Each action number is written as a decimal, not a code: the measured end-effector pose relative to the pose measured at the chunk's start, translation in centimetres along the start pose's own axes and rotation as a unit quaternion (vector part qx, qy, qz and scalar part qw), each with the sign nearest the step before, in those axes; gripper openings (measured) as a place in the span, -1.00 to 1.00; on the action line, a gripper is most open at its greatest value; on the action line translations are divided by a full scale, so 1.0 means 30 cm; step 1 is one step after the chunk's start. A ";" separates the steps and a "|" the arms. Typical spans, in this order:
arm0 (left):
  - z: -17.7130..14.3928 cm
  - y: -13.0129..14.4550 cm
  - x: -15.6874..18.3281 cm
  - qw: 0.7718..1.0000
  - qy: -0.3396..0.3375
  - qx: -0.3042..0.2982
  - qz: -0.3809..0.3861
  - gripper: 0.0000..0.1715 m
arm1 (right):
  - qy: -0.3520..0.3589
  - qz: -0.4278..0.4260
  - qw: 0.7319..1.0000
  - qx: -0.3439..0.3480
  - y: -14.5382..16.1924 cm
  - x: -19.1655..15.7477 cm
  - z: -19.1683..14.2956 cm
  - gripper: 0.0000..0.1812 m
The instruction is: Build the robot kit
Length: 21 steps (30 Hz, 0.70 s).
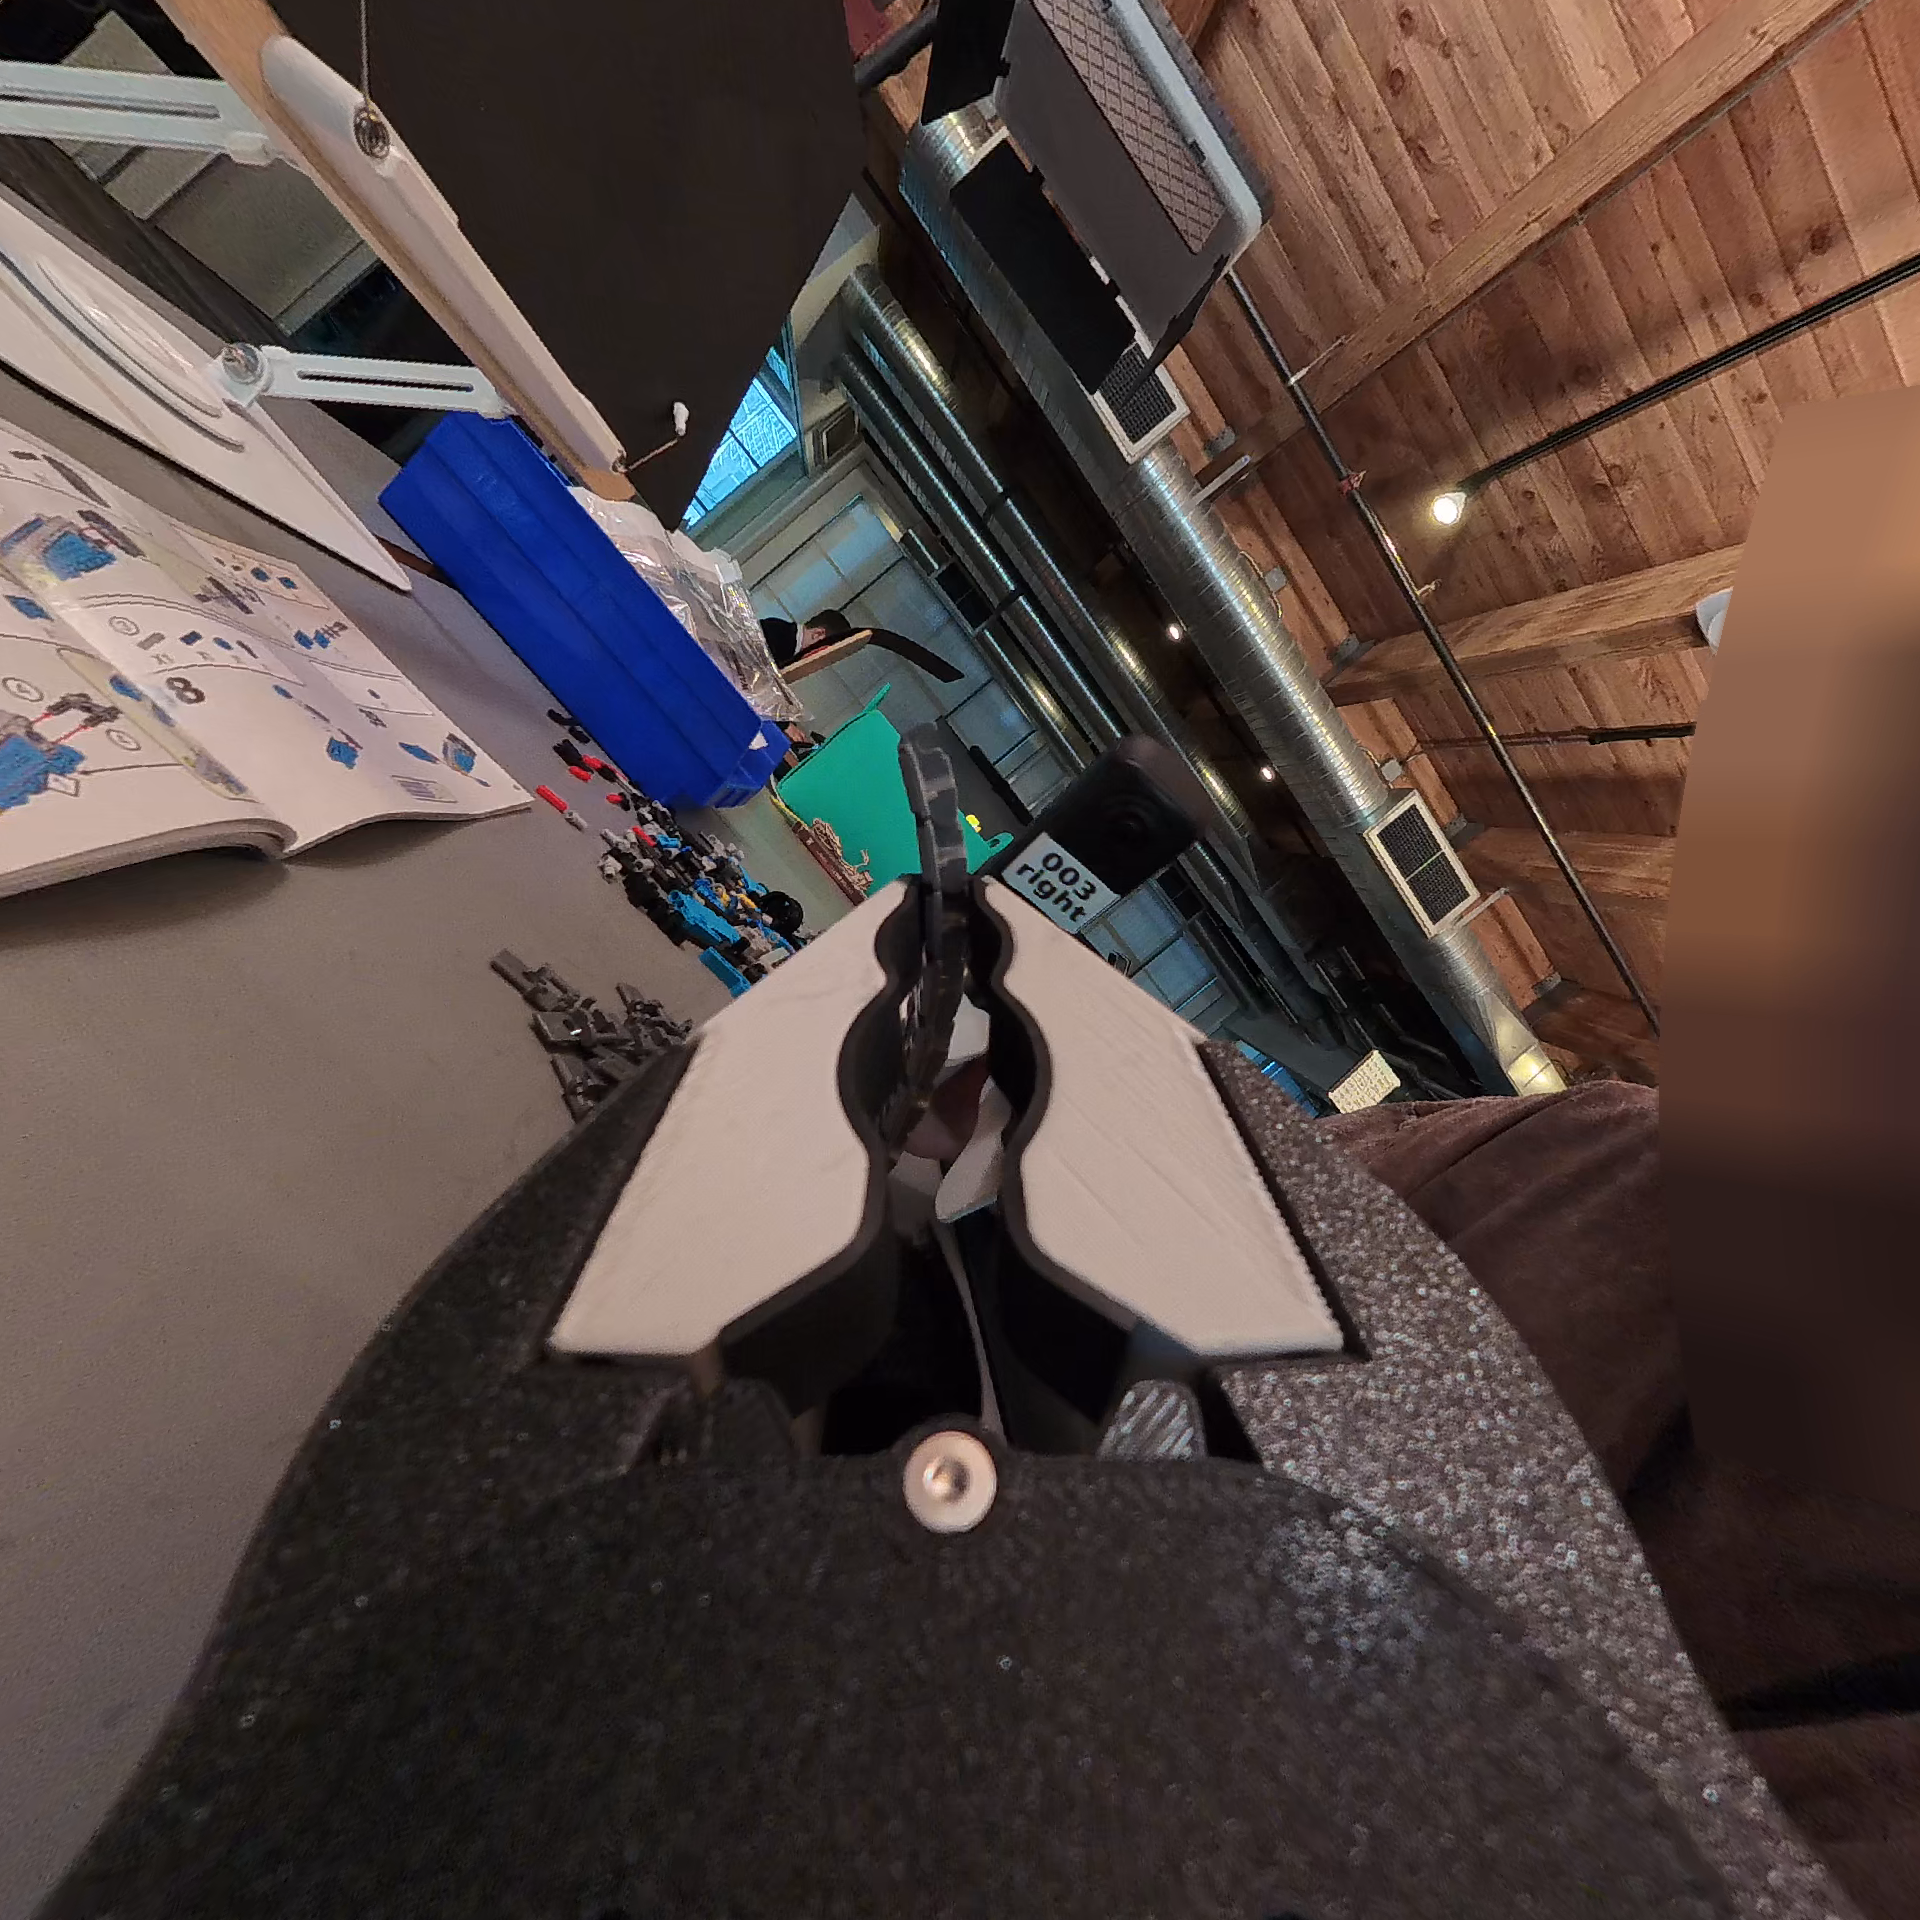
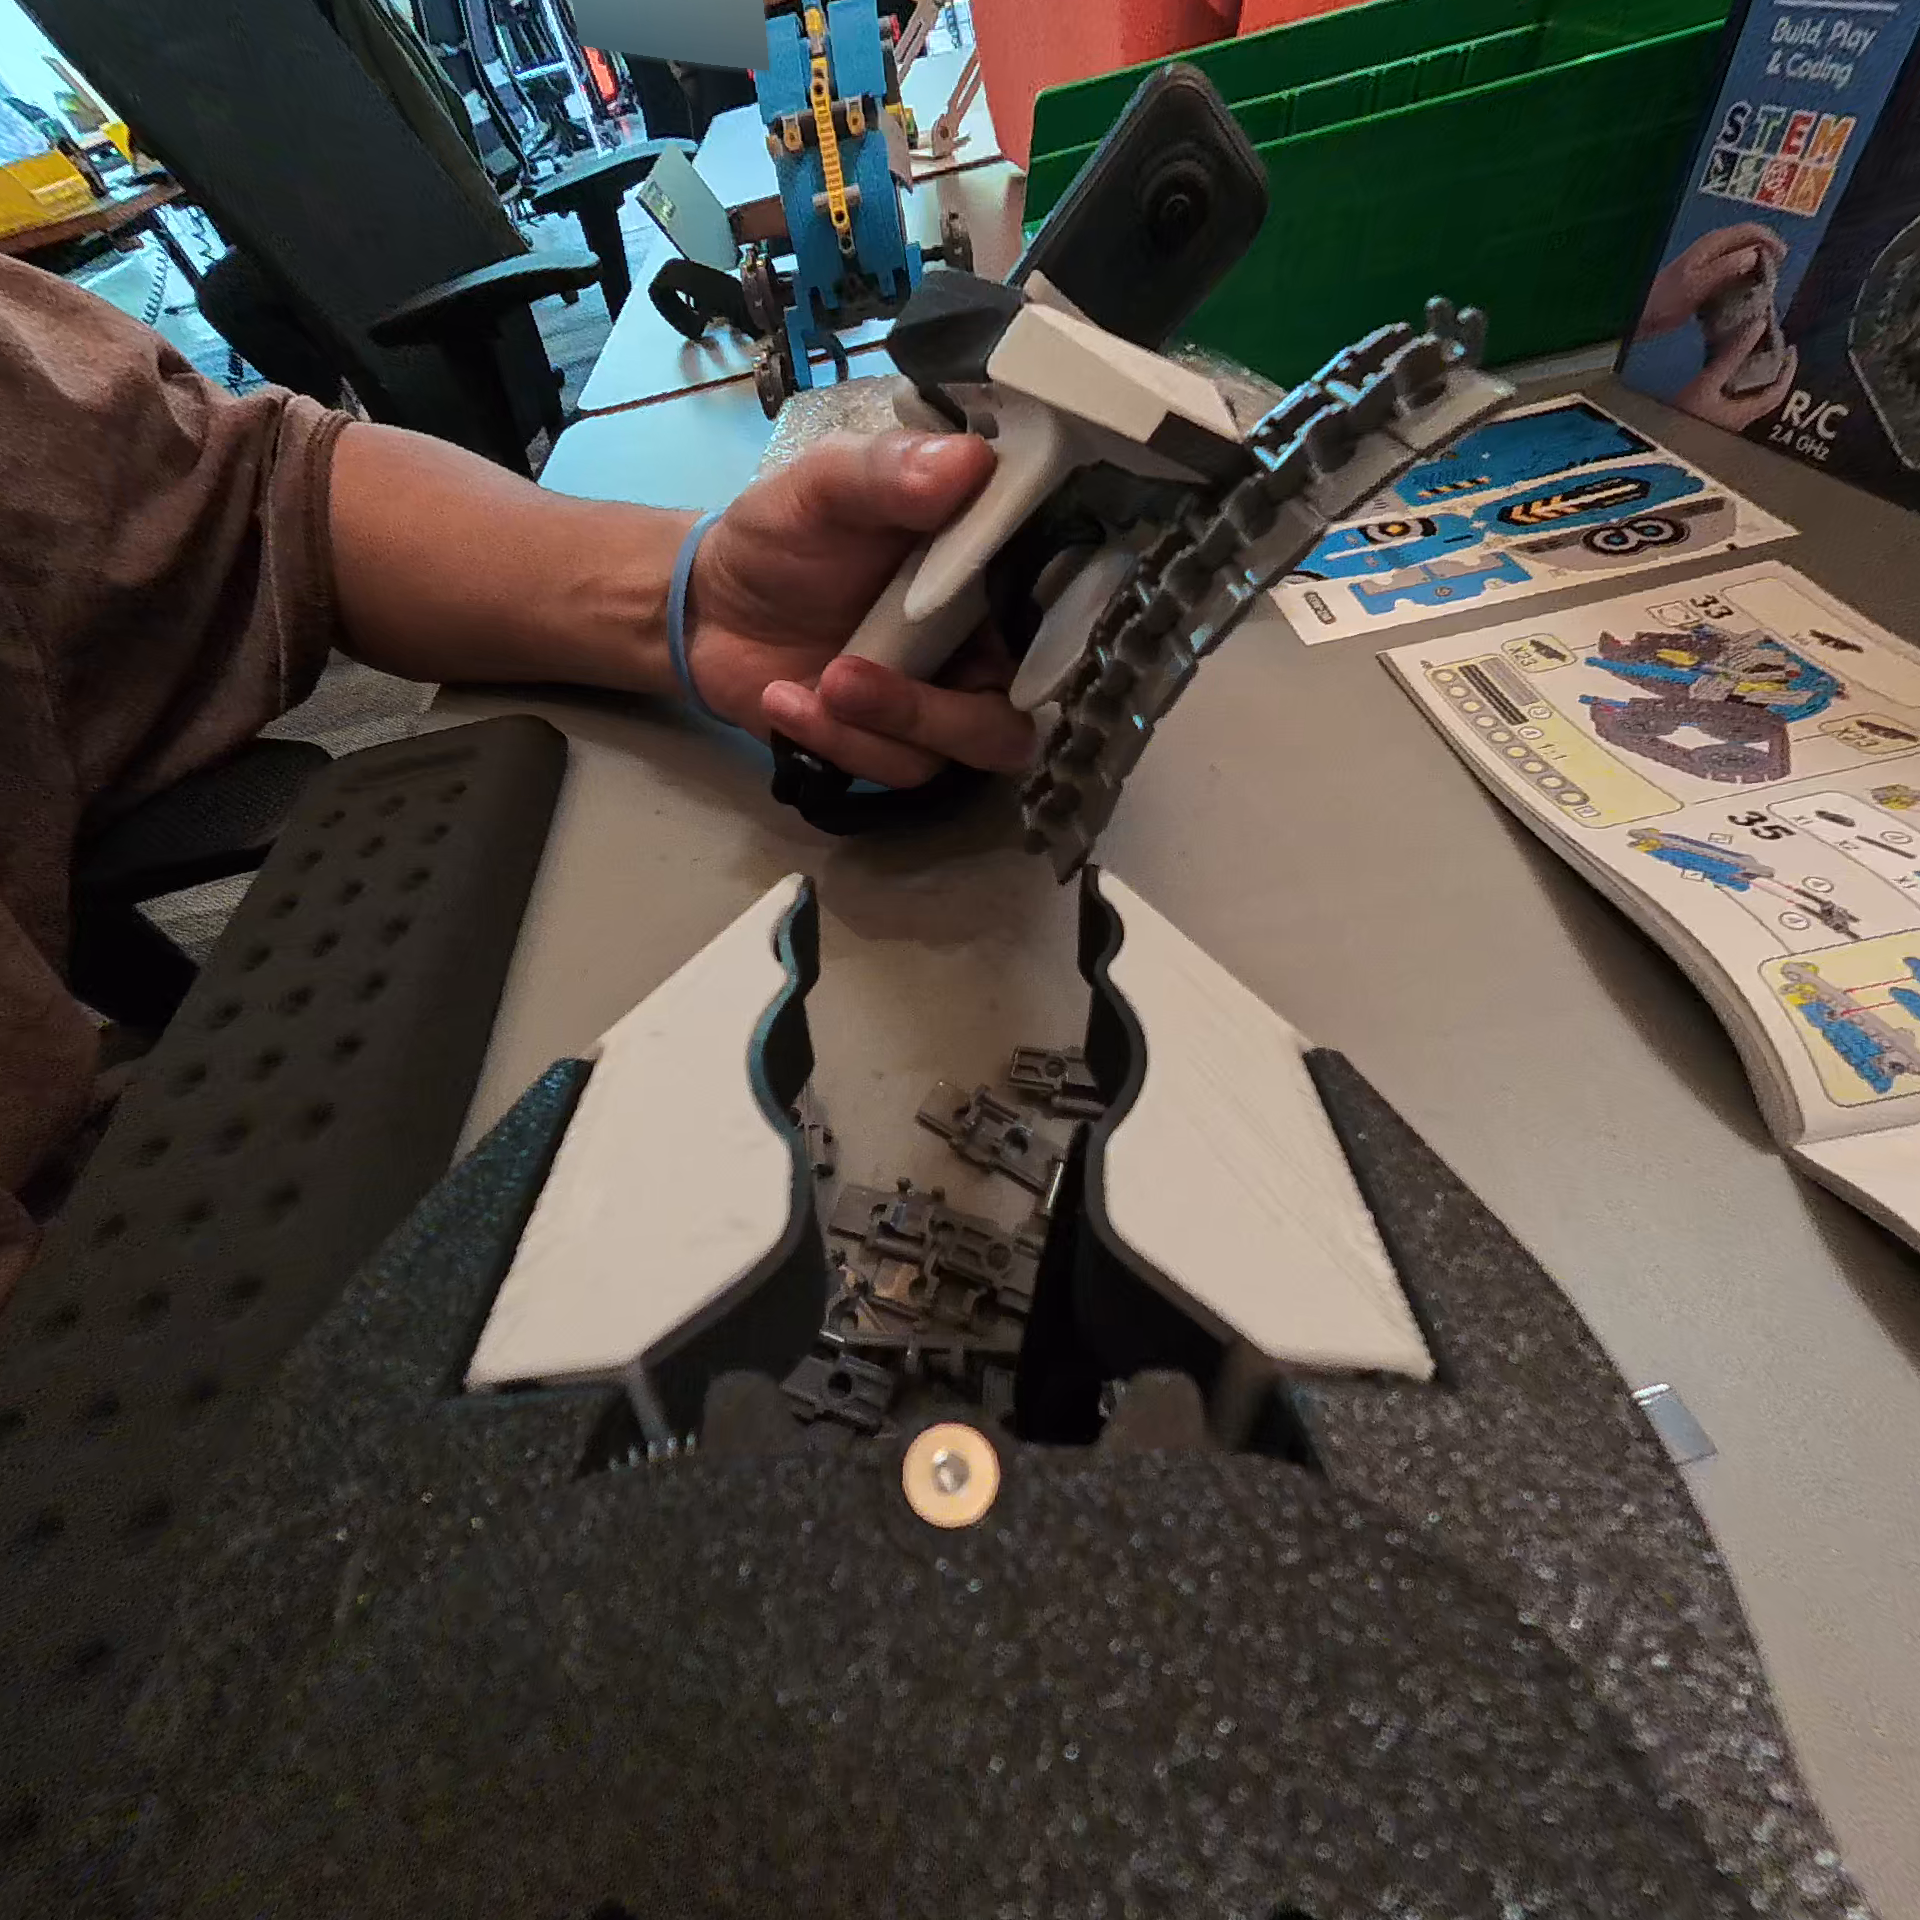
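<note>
Hand (image 2: 831, 613) of a person with a blue wristband, at the left of the right wrist view, grips the handle of the left gripper (image 1: 943, 894), whose white fingers are pinched on a curved strip of linked grey plastic track pieces (image 2: 1195, 582). That strip arcs down from the raised gripper, its lower end hanging just above the grey tabletop (image 2: 1299, 935) and just beyond the right gripper (image 2: 948, 894), whose fingers are spread apart over bare table. Between those fingers, nearer the gripper body, lies a loose heap of small grey track links (image 2: 935, 1247). Open table runs rightward to the edge of an open instruction booklet (image 2: 1662, 790), with a printed sheet of blue shapes (image 2: 1507, 530) beyond it. In the left wrist view, a long blue plastic bin (image 1: 582, 613) sits along the far table edge, small coloured parts (image 1: 686, 883) scattered near it.
</note>
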State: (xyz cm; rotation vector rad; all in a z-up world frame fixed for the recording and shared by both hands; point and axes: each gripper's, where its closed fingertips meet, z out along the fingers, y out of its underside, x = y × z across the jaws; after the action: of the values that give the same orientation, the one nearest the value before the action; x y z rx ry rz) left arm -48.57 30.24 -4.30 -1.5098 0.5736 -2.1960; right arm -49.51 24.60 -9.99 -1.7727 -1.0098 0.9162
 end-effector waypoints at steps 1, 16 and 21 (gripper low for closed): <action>0.000 0.000 0.000 1.000 0.000 0.000 0.000 -0.92 | -0.003 0.004 1.000 -0.001 0.002 0.000 0.000 -0.46; 0.002 0.003 0.001 1.000 0.002 -0.003 -0.001 -0.92 | -0.002 0.024 1.000 0.014 -0.016 0.008 -0.011 -0.56; 0.002 0.004 0.002 1.000 0.002 -0.003 -0.001 -0.92 | -0.001 0.021 1.000 0.016 -0.020 0.008 -0.014 -0.56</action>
State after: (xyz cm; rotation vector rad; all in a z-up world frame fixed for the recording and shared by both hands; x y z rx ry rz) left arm -48.51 30.11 -4.31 -1.5104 0.5811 -2.2023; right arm -49.20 24.87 -9.33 -1.7725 -0.9579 0.9546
